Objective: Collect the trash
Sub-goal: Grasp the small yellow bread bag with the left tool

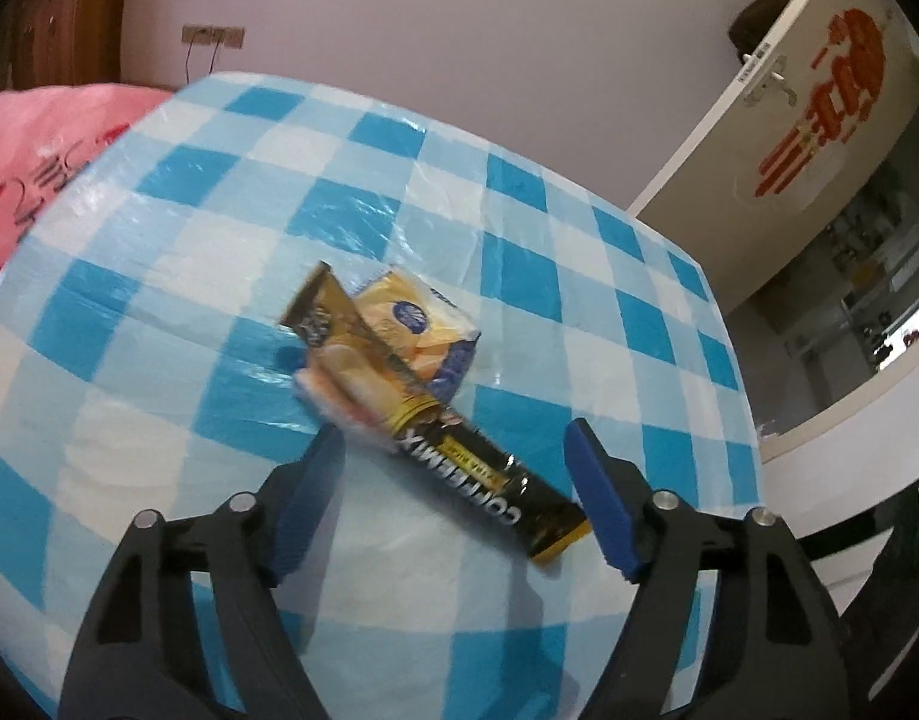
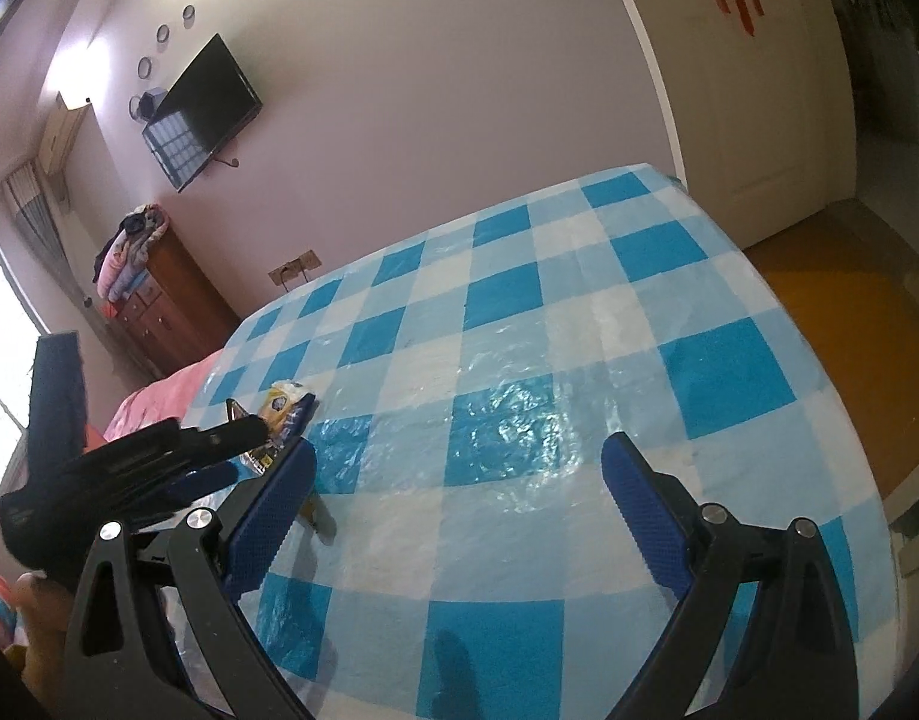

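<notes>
Between your left gripper's (image 1: 453, 450) half-open, empty jaws lies the black-and-gold foil sachet (image 1: 435, 420), its long axis diagonal; your right gripper (image 2: 459, 516) gapes empty, farther off.

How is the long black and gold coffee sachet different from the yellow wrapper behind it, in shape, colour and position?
The coffee sachet is long and narrow, while the yellow wrapper is short and broad. The coffee sachet is black and gold with white lettering; the yellow wrapper is yellow with a blue round mark. The coffee sachet reaches between the open jaws of the left gripper; the yellow wrapper lies beyond them, partly under the sachet. Both lie on the checked tablecloth.
</notes>
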